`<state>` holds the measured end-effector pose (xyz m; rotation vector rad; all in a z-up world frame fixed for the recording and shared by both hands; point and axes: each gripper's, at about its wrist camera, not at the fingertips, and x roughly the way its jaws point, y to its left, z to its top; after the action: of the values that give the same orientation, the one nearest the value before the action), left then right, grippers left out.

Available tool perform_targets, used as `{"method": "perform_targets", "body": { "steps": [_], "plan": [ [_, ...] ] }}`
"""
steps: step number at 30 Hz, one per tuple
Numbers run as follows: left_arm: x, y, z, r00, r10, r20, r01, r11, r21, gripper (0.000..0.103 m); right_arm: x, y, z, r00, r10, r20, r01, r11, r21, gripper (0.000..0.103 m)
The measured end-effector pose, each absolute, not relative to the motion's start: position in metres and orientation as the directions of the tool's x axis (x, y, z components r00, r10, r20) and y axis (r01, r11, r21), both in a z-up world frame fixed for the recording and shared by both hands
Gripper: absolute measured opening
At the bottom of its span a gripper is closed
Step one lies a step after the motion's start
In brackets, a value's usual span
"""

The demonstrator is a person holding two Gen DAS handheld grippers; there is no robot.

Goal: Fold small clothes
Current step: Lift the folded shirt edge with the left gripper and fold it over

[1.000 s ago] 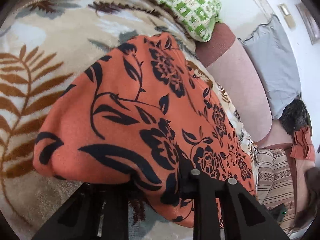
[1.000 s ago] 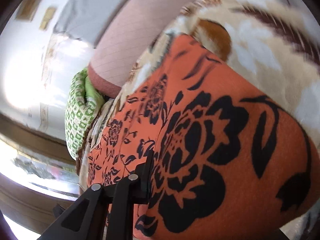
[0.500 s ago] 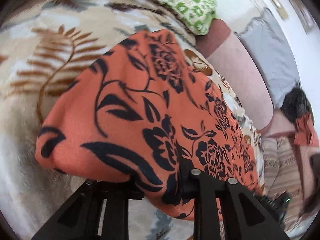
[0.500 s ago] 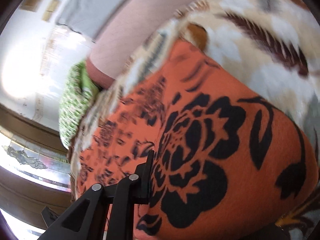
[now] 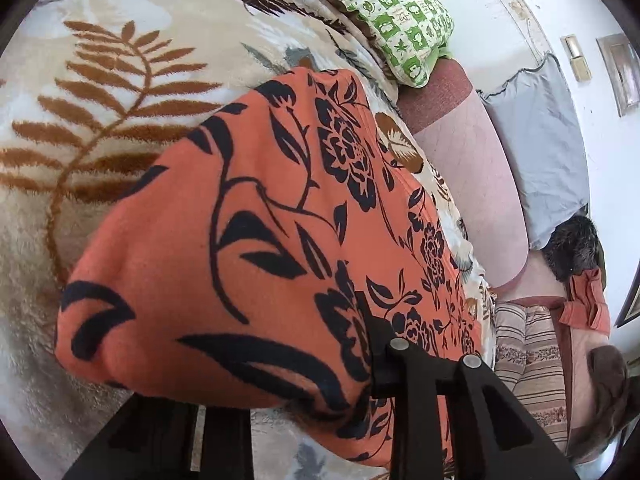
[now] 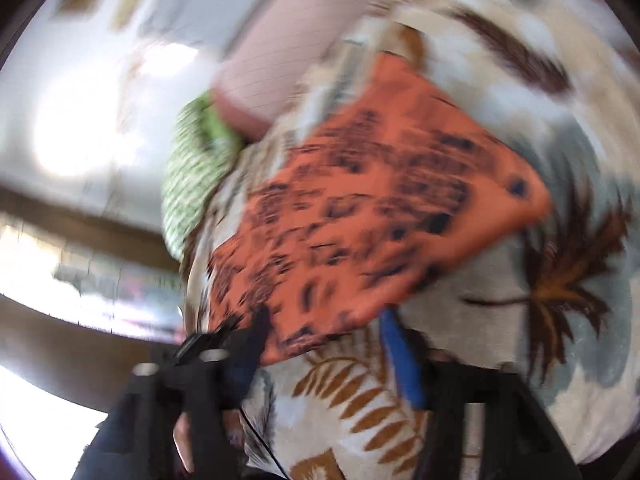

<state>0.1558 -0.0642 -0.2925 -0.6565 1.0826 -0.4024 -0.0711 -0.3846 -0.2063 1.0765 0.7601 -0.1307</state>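
1. On the leaf-patterned blanket (image 5: 120, 128) in front of you lies the orange garment (image 5: 248, 248), printed with black flowers and vines.
2. Seen from your left wrist, the cloth's long axis runs from the lower left, close to the camera, up and away to the right, toward a pink bolster (image 5: 480, 184) at the blanket's far edge.
3. Your left gripper (image 5: 304, 392) is clamped on the near edge of the garment. The orange fabric drapes over the left finger and hides it; the right finger (image 5: 404, 376) shows black against the cloth, which bunches at its tip.
4. Beyond the garment, a green checked pillow (image 5: 400, 20) rests at the top of the blanket, next to the bolster. A grey cushion (image 5: 536, 152) leans on the white wall behind it.
5. Your right wrist view is heavily blurred. Even so, the garment (image 6: 380, 208) shows as a roughly four-sided orange shape lying on the blanket (image 6: 560, 320), one corner pointing right and the long side slanting from lower left to upper right.
6. Your right gripper (image 6: 324, 356) has its fingers apart, with blanket visible in the gap. The blue pad (image 6: 400, 360) of one finger sits just below the cloth's lower edge; whether the other finger touches fabric is too blurred to tell.
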Motion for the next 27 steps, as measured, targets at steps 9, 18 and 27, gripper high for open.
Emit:
{"method": "perform_targets", "body": {
  "steps": [9, 18, 27],
  "plan": [
    [0.160, -0.065, -0.299, 0.416, -0.624, -0.661, 0.008, 0.730, -0.684, 0.032, 0.036, -0.348, -0.212, 0.717, 0.233, -0.657, 0.363, 0.680, 0.638, 0.034],
    [0.156, -0.079, -0.287, 0.468, -0.561, -0.683, 0.054, 0.790, -0.611, 0.025, 0.059, -0.332, -0.259, 0.643, 0.226, -0.732, 0.394, 0.721, 0.569, 0.022],
    [0.135, -0.123, -0.231, 0.597, -0.514, -0.616, 0.344, 0.858, -0.382, 0.024, 0.058, -0.338, -0.262, 0.636, 0.289, -0.716, 0.382, 0.688, 0.617, 0.022]
  ]
}}
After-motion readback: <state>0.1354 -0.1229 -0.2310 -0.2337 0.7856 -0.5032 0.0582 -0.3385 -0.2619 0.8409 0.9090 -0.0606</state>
